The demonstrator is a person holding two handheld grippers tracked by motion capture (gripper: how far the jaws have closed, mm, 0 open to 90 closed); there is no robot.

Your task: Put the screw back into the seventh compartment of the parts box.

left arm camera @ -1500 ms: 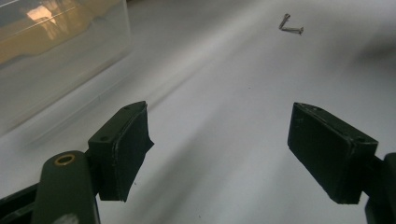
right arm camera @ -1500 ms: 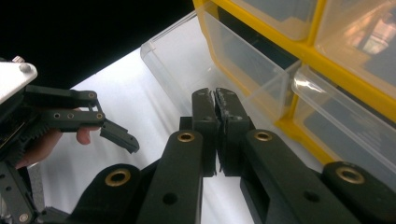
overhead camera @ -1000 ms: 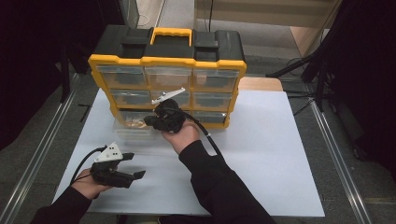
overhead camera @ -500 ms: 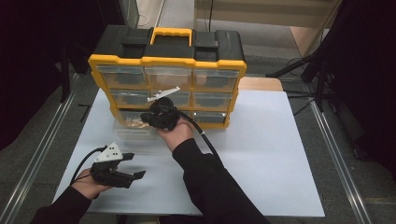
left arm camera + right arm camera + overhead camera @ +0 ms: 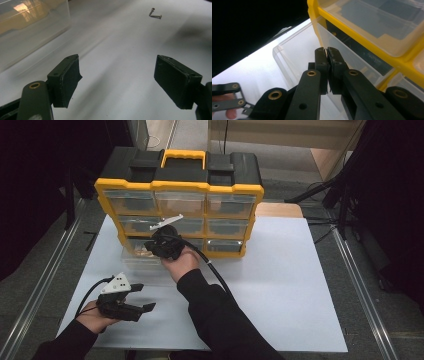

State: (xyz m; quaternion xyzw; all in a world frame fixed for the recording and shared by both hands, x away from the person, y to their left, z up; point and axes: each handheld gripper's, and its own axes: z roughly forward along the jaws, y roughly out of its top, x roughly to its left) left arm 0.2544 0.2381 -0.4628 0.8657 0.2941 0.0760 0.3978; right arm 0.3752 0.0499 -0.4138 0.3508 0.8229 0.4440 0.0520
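Since a second earlier, the right gripper (image 5: 159,245) had slid a little to the left along the front of the yellow parts organizer (image 5: 180,185) and dipped toward its bottom row, while the left gripper (image 5: 131,302) had kept its place on the white table (image 5: 280,285). One clear drawer (image 5: 142,265) stood pulled out from the lower left corner of the case, resting on the table in front of it, probably so that its contents could be reached from above. In the right gripper view the right gripper (image 5: 327,53) had its jaws pressed together with nothing visible between them, the tips poised over the drawer (image 5: 294,57) beside the organizer's yellow frame (image 5: 367,35), a narrow shape suited to dipping in or nudging the drawer. The left gripper (image 5: 117,82) lay low with jaws wide apart and empty, seemingly waiting its turn. Two small screws (image 5: 155,13) lay loose on the table (image 5: 120,50) ahead of it, well clear of the drawer's corner (image 5: 32,27).
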